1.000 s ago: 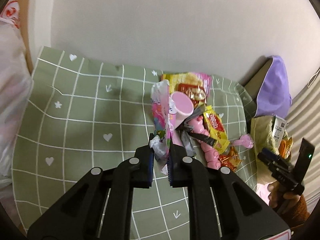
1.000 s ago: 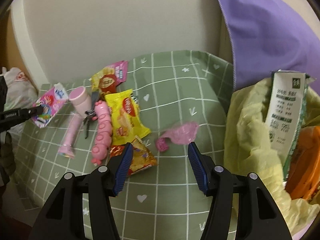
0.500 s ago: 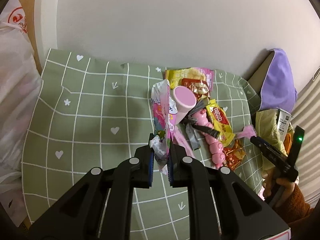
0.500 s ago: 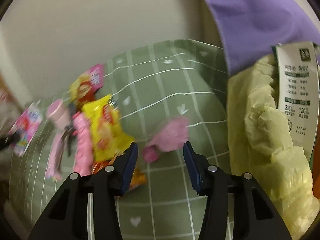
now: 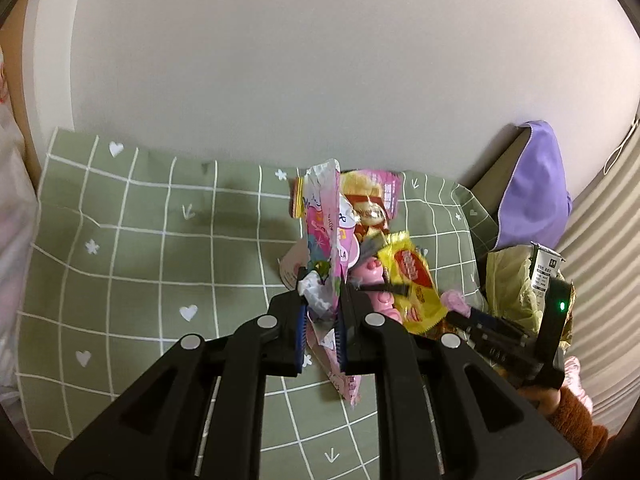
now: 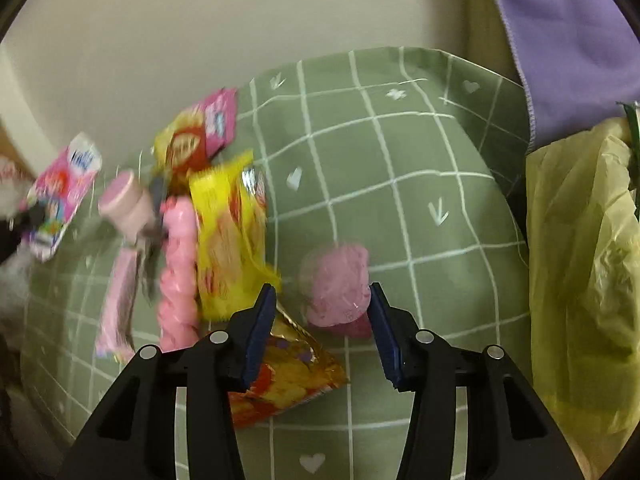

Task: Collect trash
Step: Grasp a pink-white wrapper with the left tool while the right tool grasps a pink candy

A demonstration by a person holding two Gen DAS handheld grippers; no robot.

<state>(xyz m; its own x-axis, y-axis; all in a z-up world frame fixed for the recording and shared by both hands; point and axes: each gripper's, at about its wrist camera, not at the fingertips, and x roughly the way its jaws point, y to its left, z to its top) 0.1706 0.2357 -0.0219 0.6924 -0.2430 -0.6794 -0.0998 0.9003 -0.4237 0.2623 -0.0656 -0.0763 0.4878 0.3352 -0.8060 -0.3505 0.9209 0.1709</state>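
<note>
The left tongs (image 5: 320,320) are clamped on a pink wrapper (image 5: 326,240), pinching its crumpled lower part between the blue pads so that the wrapper stands up above the green checked cloth (image 5: 160,240) that covers the tabletop; its torn lower end hangs below the jaws. The right tongs (image 6: 322,328) are spread wide and hold nothing, with a crumpled pink scrap (image 6: 340,284) lying on the cloth between the two fingers, close to the right-hand one, though whether it touches the pad cannot be told. Just beside the left finger of these tongs lies a shiny orange snack bag (image 6: 288,376), partly under the finger. Farther left, blurred in the right wrist view, sit a yellow packet (image 6: 228,232), a pink bumpy toy (image 6: 176,272) alongside it, a pink bottle (image 6: 128,208) with a round cap, and a yellow-and-pink bag (image 6: 200,136) near the wall. At the right edge a yellow plastic bag (image 6: 580,260) stands open beside the cloth, with a purple cloth (image 6: 568,40) behind it. In the left wrist view a white carton (image 5: 546,270) pokes out of that yellow bag.
</note>
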